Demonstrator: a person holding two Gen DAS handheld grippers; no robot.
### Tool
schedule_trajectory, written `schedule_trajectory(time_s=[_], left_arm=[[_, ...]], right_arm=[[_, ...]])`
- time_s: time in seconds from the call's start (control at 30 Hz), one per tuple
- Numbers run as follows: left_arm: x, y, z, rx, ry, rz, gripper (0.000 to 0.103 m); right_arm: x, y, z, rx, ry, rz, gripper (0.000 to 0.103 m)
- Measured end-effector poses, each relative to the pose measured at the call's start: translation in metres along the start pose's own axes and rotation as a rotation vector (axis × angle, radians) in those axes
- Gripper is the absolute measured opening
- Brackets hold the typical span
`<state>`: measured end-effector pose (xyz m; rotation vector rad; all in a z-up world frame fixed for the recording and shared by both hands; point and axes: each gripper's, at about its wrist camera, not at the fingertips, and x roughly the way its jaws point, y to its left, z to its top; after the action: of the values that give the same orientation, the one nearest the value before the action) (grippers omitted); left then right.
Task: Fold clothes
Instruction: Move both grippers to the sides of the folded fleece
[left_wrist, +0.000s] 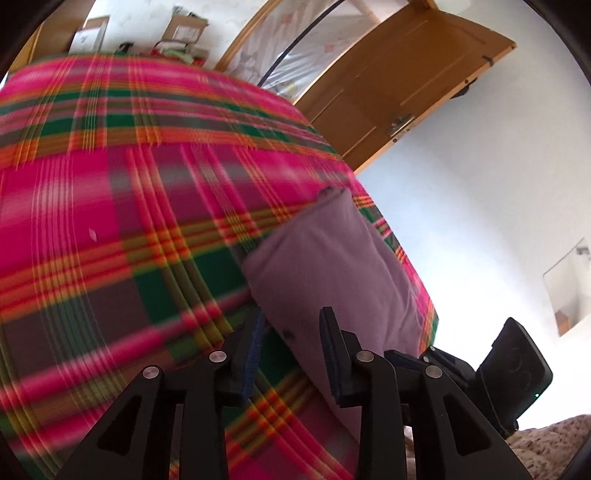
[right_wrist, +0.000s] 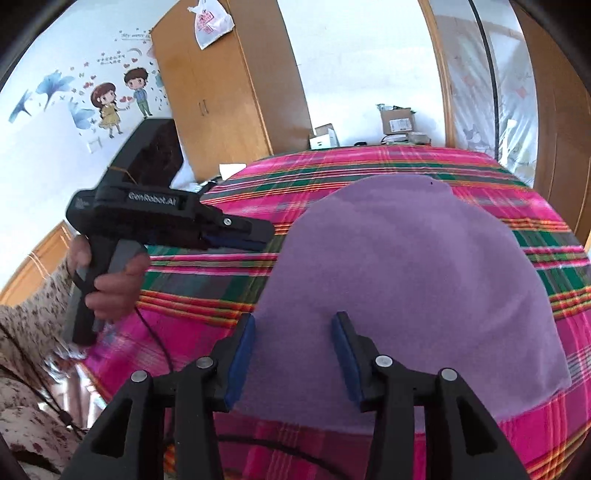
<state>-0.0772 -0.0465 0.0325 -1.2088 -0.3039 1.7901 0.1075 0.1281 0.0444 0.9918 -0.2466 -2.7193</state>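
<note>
The purple garment (right_wrist: 406, 280) is lying flat and already folded on the plaid bedspread (right_wrist: 207, 325), near its edge. The right gripper (right_wrist: 293, 354) is hovering over it with fingers parted, gripping nothing; the left gripper (left_wrist: 291, 354) is likewise standing released beside it. Judged nearly complete: perhaps one further fold remaining.

**Surroundings: non-task items**

Plaid blanket (right_wrist: 369, 166) covers the bed. Wooden wardrobe (right_wrist: 221, 92) stands against the wall, white plastic bag (right_wrist: 212, 22) hanging at its top. Cartoon wall stickers (right_wrist: 110, 99) left. Cardboard box (right_wrist: 397, 120) behind. Wooden door (left_wrist: 406, 81) open.
</note>
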Motion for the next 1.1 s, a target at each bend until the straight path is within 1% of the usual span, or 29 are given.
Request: schedule_trajectory(time_s=[0.13,0.17,0.2,0.23,0.27,0.37,0.4,0.43,0.47,0.5,0.53,0.57,0.63,0.67,0.77,0.8,0.83,0.9,1.03,1.1], left_arm=[[-0.003,-0.005,-0.01,-0.044,-0.02,-0.021,0.032],[-0.004,-0.006,-0.012,-0.054,-0.023,-0.027,0.034],[-0.006,-0.008,-0.014,-0.063,-0.024,-0.031,0.036],[-0.008,-0.009,-0.016,-0.07,-0.021,-0.036,0.041],[-0.011,-0.011,-0.018,-0.076,-0.018,-0.037,0.042],[-0.02,-0.012,-0.024,-0.104,-0.021,-0.034,0.042],[-0.022,-0.011,-0.026,-0.124,-0.027,-0.04,0.042],[-0.022,-0.009,-0.029,-0.146,-0.029,-0.051,0.045],[-0.021,-0.008,-0.032,-0.165,-0.025,-0.06,0.053],[-0.02,-0.008,-0.034,-0.179,-0.017,-0.067,0.056],[-0.017,-0.008,-0.037,-0.183,-0.003,-0.067,0.06],[-0.014,-0.009,-0.038,-0.181,0.01,-0.061,0.06],[-0.006,-0.012,-0.039,-0.174,0.033,-0.045,0.06],[-0.002,-0.013,-0.039,-0.172,0.042,-0.039,0.06],[0.006,-0.015,-0.039,-0.178,0.062,-0.036,0.061],[0.008,-0.015,-0.039,-0.18,0.07,-0.039,0.062],[0.009,-0.014,-0.041,-0.184,0.076,-0.039,0.065],[0.012,-0.01,-0.043,-0.2,0.084,-0.04,0.067],[0.019,-0.004,-0.042,-0.245,0.094,-0.063,0.069],[0.02,-0.001,-0.042,-0.263,0.092,-0.076,0.07]], right_arm=[[-0.014,-0.001,-0.002,-0.038,0.02,0.049,0.044],[-0.02,-0.002,-0.001,-0.051,0.016,0.058,0.044],[-0.032,-0.007,0.001,-0.056,-0.009,0.054,0.044],[-0.043,-0.015,0.003,-0.044,-0.035,0.047,0.044],[-0.054,-0.024,0.005,-0.031,-0.058,0.038,0.044],[-0.075,-0.059,0.012,0.044,-0.075,-0.006,0.044],[-0.081,-0.074,0.015,0.071,-0.066,-0.048,0.044],[-0.083,-0.086,0.016,0.092,-0.052,-0.074,0.044],[-0.084,-0.099,0.018,0.12,-0.034,-0.081,0.044],[-0.084,-0.112,0.02,0.149,-0.016,-0.088,0.045],[-0.084,-0.125,0.022,0.178,0.003,-0.095,0.045],[-0.084,-0.139,0.023,0.21,0.021,-0.097,0.046],[-0.073,-0.169,0.023,0.323,0.055,-0.041,0.046],[-0.068,-0.183,0.022,0.379,0.068,-0.019,0.049],[-0.049,-0.208,0.016,0.46,0.117,0.037,0.056],[-0.038,-0.212,0.016,0.462,0.14,0.07,0.061],[-0.031,-0.215,0.016,0.472,0.159,0.096,0.064],[-0.02,-0.217,0.017,0.471,0.179,0.132,0.065],[0.0,-0.223,0.027,0.417,0.237,0.164,0.067],[0.009,-0.228,0.03,0.417,0.262,0.19,0.068]])
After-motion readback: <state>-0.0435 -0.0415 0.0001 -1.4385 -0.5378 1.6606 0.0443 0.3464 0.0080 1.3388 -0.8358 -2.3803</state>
